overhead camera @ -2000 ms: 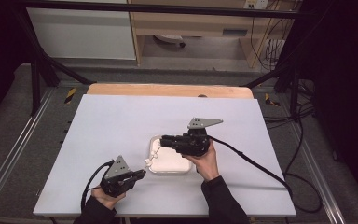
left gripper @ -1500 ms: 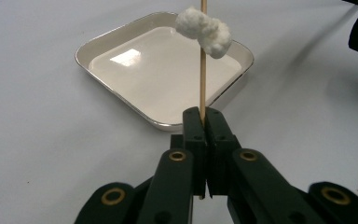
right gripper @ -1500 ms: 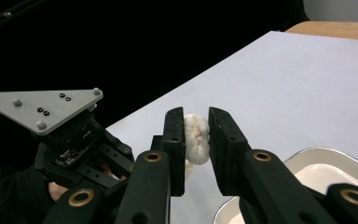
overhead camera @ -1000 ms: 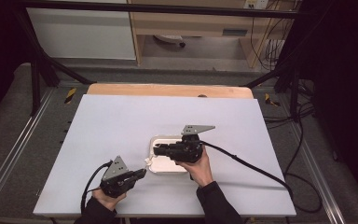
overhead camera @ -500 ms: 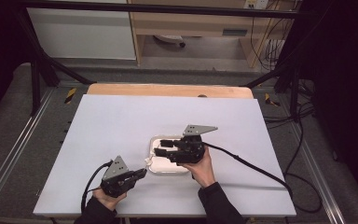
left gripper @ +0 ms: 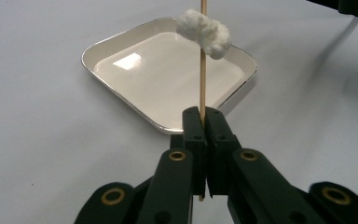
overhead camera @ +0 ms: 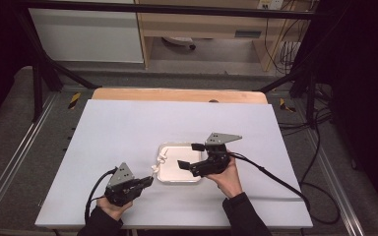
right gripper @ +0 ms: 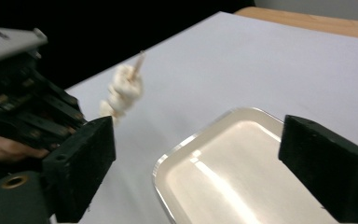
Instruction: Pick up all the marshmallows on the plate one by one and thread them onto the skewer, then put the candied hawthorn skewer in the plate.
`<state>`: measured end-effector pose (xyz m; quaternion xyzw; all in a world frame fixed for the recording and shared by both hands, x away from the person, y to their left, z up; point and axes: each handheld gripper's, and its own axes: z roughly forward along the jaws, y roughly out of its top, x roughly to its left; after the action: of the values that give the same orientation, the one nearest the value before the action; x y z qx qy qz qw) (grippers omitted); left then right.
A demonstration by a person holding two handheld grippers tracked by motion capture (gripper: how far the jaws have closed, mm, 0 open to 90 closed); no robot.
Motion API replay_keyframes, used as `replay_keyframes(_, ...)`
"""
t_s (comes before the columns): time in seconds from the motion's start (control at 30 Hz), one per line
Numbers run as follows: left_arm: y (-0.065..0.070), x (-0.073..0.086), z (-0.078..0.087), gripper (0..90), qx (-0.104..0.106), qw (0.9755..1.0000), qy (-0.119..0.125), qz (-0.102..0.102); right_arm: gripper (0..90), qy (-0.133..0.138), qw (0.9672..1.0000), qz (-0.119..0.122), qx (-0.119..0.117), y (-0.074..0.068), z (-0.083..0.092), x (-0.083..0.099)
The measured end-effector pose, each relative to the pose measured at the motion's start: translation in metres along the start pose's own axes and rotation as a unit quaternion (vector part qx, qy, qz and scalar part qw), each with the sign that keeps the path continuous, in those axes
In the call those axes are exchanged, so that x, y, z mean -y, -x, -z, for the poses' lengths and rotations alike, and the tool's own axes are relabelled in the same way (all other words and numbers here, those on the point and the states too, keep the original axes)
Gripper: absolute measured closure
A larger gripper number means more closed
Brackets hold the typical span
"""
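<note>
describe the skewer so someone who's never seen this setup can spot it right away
Start at the white tray near the middle of the pale table. At the tray's left edge, the left hand-held gripper is shut on a thin wooden skewer. It is the one stick-shaped thing there, with a fluffy white lump threaded near its far end.

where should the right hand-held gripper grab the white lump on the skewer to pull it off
Probably around the white lump itself, jaws closing across its sides from the tray side. The wooden skewer runs through it and the left hand-held gripper clamps the skewer's lower end, so only the lump's flanks are free. The right hand-held gripper is open over the tray.
</note>
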<state>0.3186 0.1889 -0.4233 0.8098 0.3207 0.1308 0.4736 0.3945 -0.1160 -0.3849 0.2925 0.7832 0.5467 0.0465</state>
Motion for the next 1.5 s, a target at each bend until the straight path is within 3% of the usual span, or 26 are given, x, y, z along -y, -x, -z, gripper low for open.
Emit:
replay_keyframes(0.3,-0.001,-0.003,0.0,88.2,-0.002,0.9999,-0.013,-0.004,0.9,-0.029,0.9985,-0.005,0.046,0.02,0.02,0.026)
replay_keyframes(0.5,-0.003,-0.007,-0.001,88.2,0.003,0.9998,-0.019,0.0,0.5,-0.043,0.9959,-0.018,0.077,0.036,0.04,0.045)
replay_keyframes(0.77,-0.004,-0.011,-0.004,88.1,0.007,0.9995,-0.03,-0.002,0.3,-0.062,0.9919,-0.017,0.109,0.049,0.065,0.067)
replay_keyframes(1.2,-0.01,-0.027,-0.007,88.0,0.005,0.9991,-0.041,0.006,0.3,-0.067,0.9886,-0.018,0.134,0.06,0.096,0.093)
replay_keyframes(1.5,-0.014,-0.041,-0.02,88.1,0.002,0.998,-0.062,0.013,0.3,-0.062,0.9873,-0.017,0.146,0.064,0.111,0.103)
